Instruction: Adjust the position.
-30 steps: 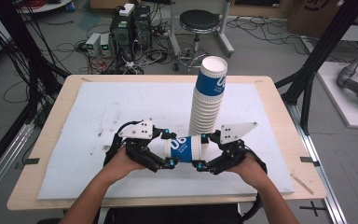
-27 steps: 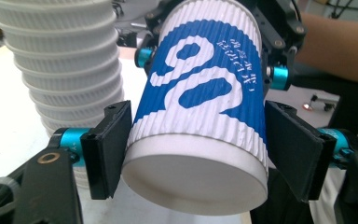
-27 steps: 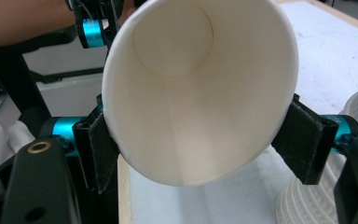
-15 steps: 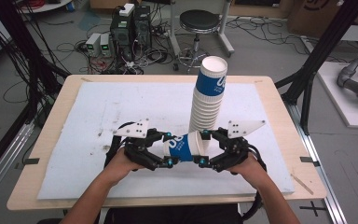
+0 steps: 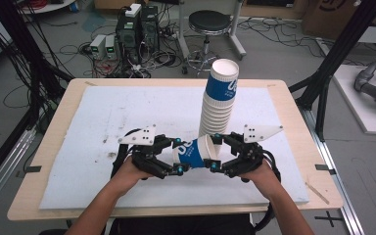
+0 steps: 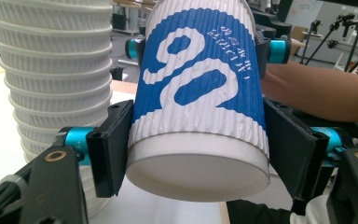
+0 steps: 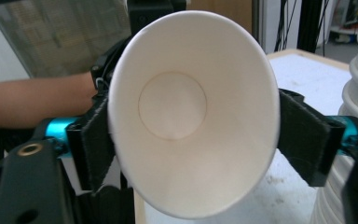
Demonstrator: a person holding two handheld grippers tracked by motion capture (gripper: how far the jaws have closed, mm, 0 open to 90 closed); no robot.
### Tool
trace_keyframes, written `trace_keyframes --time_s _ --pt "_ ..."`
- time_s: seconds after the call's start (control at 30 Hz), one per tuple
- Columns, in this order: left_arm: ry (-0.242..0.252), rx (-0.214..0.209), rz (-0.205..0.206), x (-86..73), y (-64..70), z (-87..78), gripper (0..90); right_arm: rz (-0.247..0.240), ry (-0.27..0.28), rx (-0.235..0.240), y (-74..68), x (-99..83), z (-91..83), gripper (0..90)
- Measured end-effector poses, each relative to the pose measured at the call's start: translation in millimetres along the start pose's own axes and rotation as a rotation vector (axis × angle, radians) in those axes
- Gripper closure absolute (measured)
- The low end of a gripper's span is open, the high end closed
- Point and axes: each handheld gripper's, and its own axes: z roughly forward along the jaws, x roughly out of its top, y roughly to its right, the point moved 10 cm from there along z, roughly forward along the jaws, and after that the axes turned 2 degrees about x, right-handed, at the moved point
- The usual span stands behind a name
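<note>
Little has shifted since a second ago: we still hold the blue-and-white paper cup point(image 5: 196, 152) on its side between our two tools. Our left gripper point(image 5: 176, 155) clamps its base end, our right gripper point(image 5: 214, 152) pinches its open rim, squeezed oval. Just beyond both tools stands the cup stack point(image 5: 219, 103).
</note>
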Motion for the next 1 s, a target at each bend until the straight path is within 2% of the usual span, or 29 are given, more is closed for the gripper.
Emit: trace_keyframes --time_s 0.1,0.13,0.2,0.23,0.27,0.43,0.5,0.6,0.67,0.77,0.9,1.0 --pt "-0.054 0.021 0.006 -4.8 -0.1 2.7 28.7 -0.021 -0.045 -0.003 1.1 -3.3 -0.3 23.1" --pt "-0.084 0.047 0.023 -6.8 -1.3 4.2 27.3 -0.018 -0.059 -0.006 0.6 -4.3 -0.3 23.1" --pt "-0.145 0.099 0.043 -10.3 -3.9 7.3 19.2 -0.045 -0.094 -0.04 3.1 -5.8 0.6 23.1" --pt "-0.145 0.099 0.043 -10.3 -3.9 7.3 16.9 -0.045 -0.094 -0.04 3.1 -5.8 0.6 23.1" --pt "-0.169 0.112 0.066 -11.2 -3.4 8.8 16.9 -0.07 -0.14 -0.067 4.6 -7.9 1.5 23.1" --pt "-0.224 0.111 0.097 -18.1 -1.2 14.0 18.0 -0.099 -0.193 -0.091 4.2 -8.9 4.3 22.7" --pt "-0.239 0.102 0.109 -20.7 -1.2 14.7 25.9 -0.101 -0.203 -0.082 1.9 -9.0 6.1 22.3" --pt "-0.218 0.08 0.095 -21.1 0.7 15.5 28.2 -0.083 -0.175 -0.065 -0.5 -6.3 6.2 21.2" --pt "-0.183 0.07 0.074 -18.9 0.8 15.8 28.3 -0.067 -0.136 -0.069 -0.5 -3.7 6.4 19.1" --pt "-0.126 0.047 0.039 -16.0 0.7 13.8 28.5 -0.033 -0.054 -0.064 -2.8 3.5 6.9 17.7" --pt "-0.055 0.034 0.021 -10.1 -0.7 7.7 28.6 -0.013 0.046 -0.039 -4.8 16.0 -1.7 17.6" --pt "-0.008 0.029 0.013 -5.0 -1.8 3.3 28.5 -0.015 0.059 -0.043 -3.9 17.8 -6.8 17.6"
